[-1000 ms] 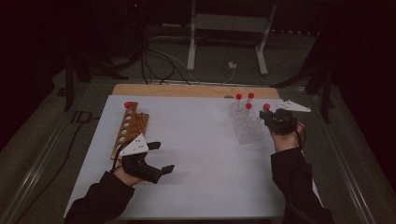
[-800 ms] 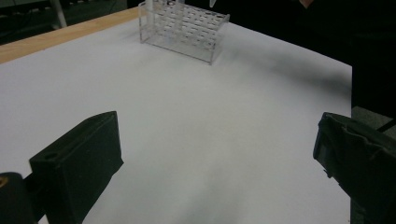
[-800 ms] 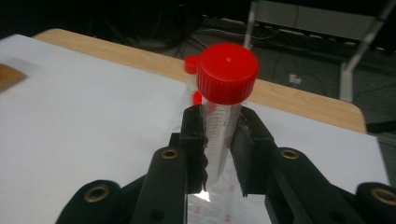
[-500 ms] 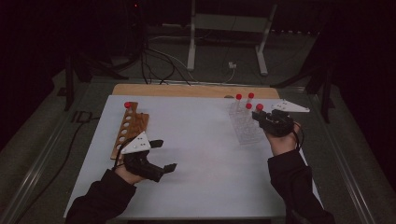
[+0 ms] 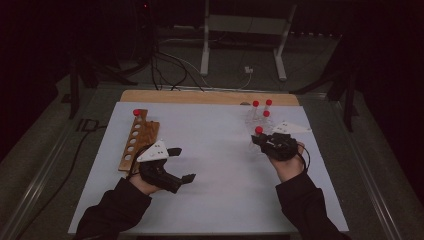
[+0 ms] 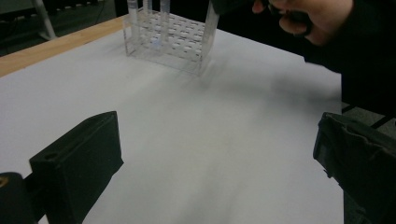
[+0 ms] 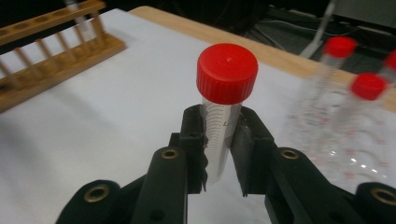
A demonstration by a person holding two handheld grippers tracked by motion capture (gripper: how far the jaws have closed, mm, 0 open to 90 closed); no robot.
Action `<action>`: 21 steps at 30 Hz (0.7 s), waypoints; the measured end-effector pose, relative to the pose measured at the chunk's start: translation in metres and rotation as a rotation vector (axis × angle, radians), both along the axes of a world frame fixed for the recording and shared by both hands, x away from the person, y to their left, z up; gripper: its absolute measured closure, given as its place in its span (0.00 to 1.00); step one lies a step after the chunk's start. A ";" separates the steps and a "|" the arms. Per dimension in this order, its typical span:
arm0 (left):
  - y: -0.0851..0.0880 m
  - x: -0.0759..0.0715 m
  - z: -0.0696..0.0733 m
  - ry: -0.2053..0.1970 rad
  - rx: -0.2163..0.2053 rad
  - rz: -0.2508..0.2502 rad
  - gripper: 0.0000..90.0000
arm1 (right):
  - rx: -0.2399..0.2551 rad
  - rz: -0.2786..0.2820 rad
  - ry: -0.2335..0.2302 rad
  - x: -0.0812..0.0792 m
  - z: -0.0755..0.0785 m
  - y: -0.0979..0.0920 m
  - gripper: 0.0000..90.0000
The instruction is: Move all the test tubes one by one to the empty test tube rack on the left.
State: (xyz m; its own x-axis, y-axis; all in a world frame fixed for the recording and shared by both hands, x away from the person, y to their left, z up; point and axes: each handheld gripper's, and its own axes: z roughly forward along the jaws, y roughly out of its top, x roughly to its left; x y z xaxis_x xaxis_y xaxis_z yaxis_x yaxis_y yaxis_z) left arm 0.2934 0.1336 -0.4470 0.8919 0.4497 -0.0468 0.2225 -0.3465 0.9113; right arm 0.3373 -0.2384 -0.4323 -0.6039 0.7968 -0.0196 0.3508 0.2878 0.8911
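Gripping a red-capped tube upright just beside the clear rack, the right gripper looks mid-carry, left gripper wide open, so next it probably needs lining up over a wooden rack hole.

The left gripper sits low at the near left, its jaws wide apart and pointing right. The right gripper, at the far right, is clamped tight, apparently tilted leftward. Both dark-sleeved forearms come in from the near edge.
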 end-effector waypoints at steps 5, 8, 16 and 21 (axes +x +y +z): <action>-0.006 0.003 0.004 -0.002 -0.006 -0.012 0.02 | -0.007 0.049 0.006 -0.008 -0.006 0.014 0.84; -0.011 0.004 0.006 -0.007 -0.007 -0.020 0.02 | -0.010 0.077 0.011 -0.012 -0.009 0.023 0.84; -0.026 0.008 0.015 -0.022 -0.008 -0.049 0.02 | -0.017 0.148 0.036 -0.023 -0.019 0.043 0.84; -0.039 0.010 0.021 -0.025 -0.018 -0.073 0.02 | -0.036 0.193 0.055 -0.028 -0.028 0.056 0.84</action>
